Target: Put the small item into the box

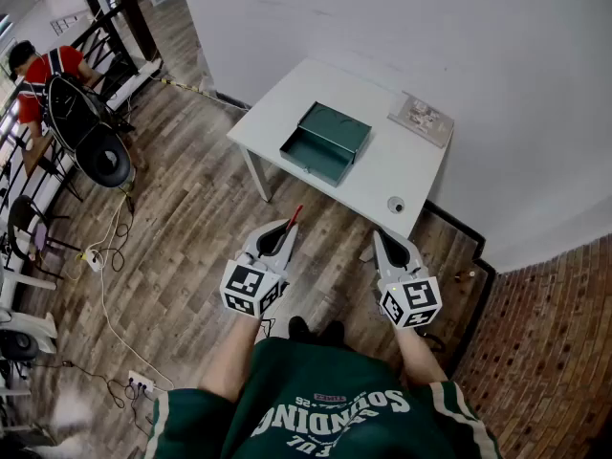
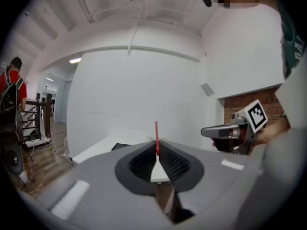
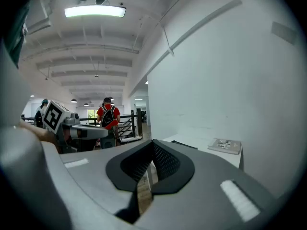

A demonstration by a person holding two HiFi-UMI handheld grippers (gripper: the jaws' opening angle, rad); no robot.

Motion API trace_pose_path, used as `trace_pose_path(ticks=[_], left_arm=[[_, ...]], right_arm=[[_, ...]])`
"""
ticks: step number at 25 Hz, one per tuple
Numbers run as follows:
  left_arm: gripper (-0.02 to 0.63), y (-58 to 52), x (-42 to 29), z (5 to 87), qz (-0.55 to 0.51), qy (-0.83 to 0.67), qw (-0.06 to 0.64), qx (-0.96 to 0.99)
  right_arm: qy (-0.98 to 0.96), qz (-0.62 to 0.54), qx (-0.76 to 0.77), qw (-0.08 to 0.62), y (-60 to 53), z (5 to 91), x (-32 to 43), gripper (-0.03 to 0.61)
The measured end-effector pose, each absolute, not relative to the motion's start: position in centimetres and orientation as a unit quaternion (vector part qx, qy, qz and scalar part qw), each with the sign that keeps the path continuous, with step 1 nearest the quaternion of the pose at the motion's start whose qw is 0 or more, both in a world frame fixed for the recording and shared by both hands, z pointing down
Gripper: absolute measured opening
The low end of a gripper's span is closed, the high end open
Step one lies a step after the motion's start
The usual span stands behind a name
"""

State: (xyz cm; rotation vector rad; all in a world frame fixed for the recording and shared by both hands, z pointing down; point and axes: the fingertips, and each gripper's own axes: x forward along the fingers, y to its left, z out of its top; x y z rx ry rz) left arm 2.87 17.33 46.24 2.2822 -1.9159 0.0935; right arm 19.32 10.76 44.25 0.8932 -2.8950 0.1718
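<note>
A dark green box (image 1: 325, 142) with its lid open lies on a white table (image 1: 287, 98). Both grippers hang over the wooden floor, short of the table's near edge. My left gripper (image 1: 289, 226) is shut on a thin red stick (image 1: 295, 215) that pokes out past its tips. In the left gripper view the red stick (image 2: 156, 135) stands up between the closed jaws of the left gripper (image 2: 157, 153), with the box (image 2: 123, 147) far ahead. My right gripper (image 1: 381, 239) is shut and holds nothing; the right gripper view shows the right gripper (image 3: 152, 145) with its jaws meeting at the tip.
A small round grey object (image 1: 396, 205) sits near the table's front right corner, and a booklet (image 1: 421, 120) lies at the back right by the wall. Cables (image 1: 110, 256) trail over the floor to the left. A person in red (image 1: 38, 75) stands far left beside railings.
</note>
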Motion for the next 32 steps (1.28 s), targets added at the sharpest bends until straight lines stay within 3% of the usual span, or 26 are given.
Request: trace_pose_path(ticks=[17,32], left_arm=[[0.064,16.5,2.3,47.0,0.025,-0.628,0.086,0.773],[0.064,17.5,-3.1,48.2,0.026,-0.628,0.093,0.772]], right_arm=[[-0.951,0.074,0.298,0.043,10.7,45.1,18.8,0.003],[-0.95,0.082,0.3,0.042,11.2,45.7,13.8,0.003]])
